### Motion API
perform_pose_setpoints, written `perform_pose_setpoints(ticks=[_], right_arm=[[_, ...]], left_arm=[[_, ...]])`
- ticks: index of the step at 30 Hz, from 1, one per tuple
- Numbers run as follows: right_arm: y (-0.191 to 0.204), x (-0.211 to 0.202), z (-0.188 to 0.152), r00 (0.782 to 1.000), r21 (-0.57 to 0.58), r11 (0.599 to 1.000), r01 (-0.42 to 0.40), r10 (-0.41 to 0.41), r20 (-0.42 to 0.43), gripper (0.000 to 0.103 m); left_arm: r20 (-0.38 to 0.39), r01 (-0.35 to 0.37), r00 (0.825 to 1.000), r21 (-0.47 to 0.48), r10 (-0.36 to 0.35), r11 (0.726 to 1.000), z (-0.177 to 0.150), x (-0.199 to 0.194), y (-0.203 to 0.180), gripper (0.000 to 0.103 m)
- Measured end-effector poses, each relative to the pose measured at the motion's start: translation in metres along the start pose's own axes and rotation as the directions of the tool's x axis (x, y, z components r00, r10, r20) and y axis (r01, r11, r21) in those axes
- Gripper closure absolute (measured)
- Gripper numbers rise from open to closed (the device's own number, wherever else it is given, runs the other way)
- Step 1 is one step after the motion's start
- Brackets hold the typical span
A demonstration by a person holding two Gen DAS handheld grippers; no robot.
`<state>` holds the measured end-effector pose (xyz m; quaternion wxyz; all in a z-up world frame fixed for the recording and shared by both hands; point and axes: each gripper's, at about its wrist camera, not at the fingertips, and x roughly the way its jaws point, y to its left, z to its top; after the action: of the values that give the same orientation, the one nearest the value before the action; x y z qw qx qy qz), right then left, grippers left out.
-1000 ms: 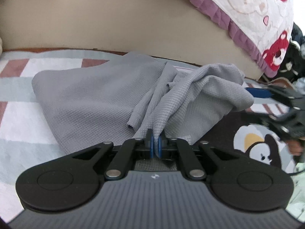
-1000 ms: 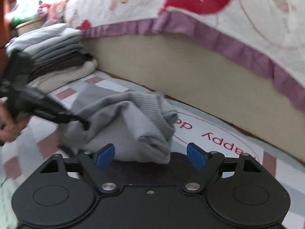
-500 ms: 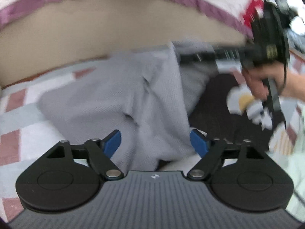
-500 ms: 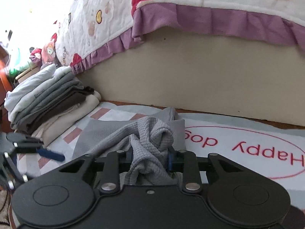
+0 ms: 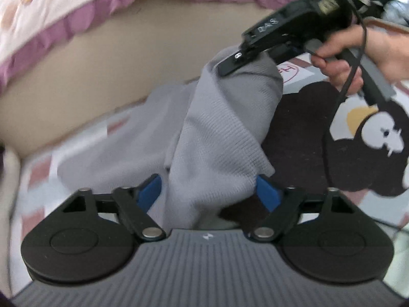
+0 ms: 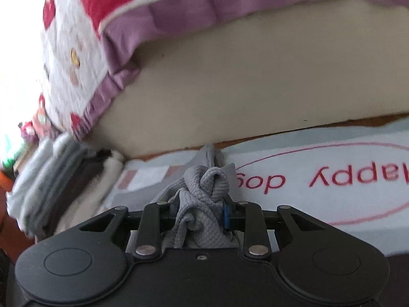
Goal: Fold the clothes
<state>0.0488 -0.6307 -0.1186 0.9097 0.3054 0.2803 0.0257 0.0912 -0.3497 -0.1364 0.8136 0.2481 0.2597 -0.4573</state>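
The left hand-held gripper (image 5: 208,192) is spread wide, with its blue fingers (image 5: 149,192) apart. The soft grey knitted cloth (image 5: 219,138) hangs down between them. The right hand-held gripper (image 6: 200,212) is clamped tight on a bunched-up part of this cloth and lifts it above the printed floor mat (image 6: 319,168). Farther off, a stack of folded clothes (image 6: 51,179) sits beside the bed with the purple frilly quilt (image 6: 230,5).

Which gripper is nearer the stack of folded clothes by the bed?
Probably left. The stack of folded clothes lies left of the right gripper, which is shut on the grey knit garment. The left gripper hangs open nearer that side.
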Motion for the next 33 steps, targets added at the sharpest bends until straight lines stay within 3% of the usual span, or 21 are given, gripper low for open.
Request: perform_pose_setpoints(ticks=[2,4,6,8,12,13,14,16,17,19,21,23,24,25,26,27,28,30,33], right_arm=[[0.005,0.000,0.000,1.000,-0.022,1.000,0.004,-0.005,-0.015,0.069],[0.011,-0.001,0.001,0.999,-0.052,0.998,0.038,-0.040,-0.037,0.061],[0.020,0.000,0.002,0.991,-0.124,0.986,0.112,-0.121,-0.063,0.052],[0.023,-0.005,0.001,0.991,-0.162,0.981,0.106,-0.118,-0.065,0.049],[0.019,-0.003,-0.005,0.990,-0.108,0.991,0.075,-0.087,-0.110,0.047],[0.018,-0.002,-0.009,0.992,-0.105,0.992,0.064,-0.075,-0.103,0.045],[0.018,-0.002,-0.014,0.995,-0.116,0.992,0.050,-0.059,-0.077,0.050],[0.013,0.003,-0.019,0.997,-0.092,0.994,0.053,-0.057,-0.044,0.063],[0.009,0.005,-0.019,0.998,-0.065,0.996,0.061,-0.063,-0.032,0.066],[0.007,0.010,-0.019,0.997,-0.043,0.996,0.076,-0.077,-0.013,0.068],[0.010,0.014,-0.017,0.996,-0.047,0.995,0.093,-0.093,0.002,0.068],[0.013,0.017,-0.016,0.994,-0.052,0.993,0.109,-0.108,0.016,0.069],[0.015,0.017,-0.015,0.994,-0.058,0.992,0.111,-0.110,0.021,0.069],[0.016,0.016,-0.016,0.994,-0.068,0.992,0.110,-0.109,0.027,0.069],[0.018,0.015,-0.017,0.993,-0.082,0.990,0.112,-0.109,0.036,0.071],[0.025,0.009,-0.020,0.991,-0.124,0.984,0.130,-0.123,0.058,0.073],[0.032,0.004,-0.024,0.987,-0.166,0.975,0.149,-0.137,0.081,0.074],[0.045,-0.010,-0.032,0.983,-0.225,0.961,0.160,-0.135,0.124,0.075],[0.066,-0.038,-0.048,0.979,-0.283,0.948,0.145,-0.096,0.180,0.076]], left_arm=[[-0.005,0.021,1.000,-0.113,-0.022,0.993,0.001,0.005,0.017,0.053],[0.011,0.044,0.999,-0.246,-0.042,0.968,0.001,0.004,0.039,0.068],[0.036,0.055,0.998,-0.335,-0.046,0.941,0.000,0.001,0.059,0.070],[0.045,0.072,0.997,-0.417,-0.059,0.906,-0.002,0.003,0.077,0.071],[0.069,0.092,0.995,-0.550,-0.065,0.830,-0.012,0.004,0.100,0.071],[0.066,0.112,0.994,-0.578,-0.090,0.808,-0.018,0.003,0.103,0.070],[0.056,0.145,0.989,-0.601,-0.139,0.786,-0.020,0.005,0.106,0.068],[0.053,0.158,0.986,-0.562,-0.155,0.812,-0.016,0.002,0.097,0.056],[0.051,0.164,0.985,-0.541,-0.162,0.825,-0.014,0.000,0.092,0.051],[0.041,0.159,0.987,-0.456,-0.158,0.876,-0.006,-0.001,0.077,0.027],[0.023,0.159,0.987,-0.381,-0.162,0.911,0.000,0.001,0.062,0.015],[0.004,0.119,0.992,-0.301,-0.124,0.946,0.002,0.005,0.050,0.015],[0.001,0.082,0.996,-0.295,-0.086,0.952,0.001,0.009,0.049,0.018],[0.010,0.073,0.997,-0.338,-0.074,0.938,-0.001,0.011,0.055,0.047],[0.019,0.066,0.998,-0.384,-0.063,0.921,-0.003,0.013,0.061,0.068],[0.037,0.113,0.994,-0.438,-0.107,0.892,-0.005,0.010,0.072,0.095],[0.058,0.161,0.987,-0.489,-0.153,0.857,-0.006,0.007,0.082,0.095],[0.123,0.187,0.981,-0.446,-0.147,0.875,-0.002,-0.013,0.086,0.095],[0.156,0.216,0.974,-0.443,-0.162,0.870,-0.006,-0.042,0.079,0.095]])
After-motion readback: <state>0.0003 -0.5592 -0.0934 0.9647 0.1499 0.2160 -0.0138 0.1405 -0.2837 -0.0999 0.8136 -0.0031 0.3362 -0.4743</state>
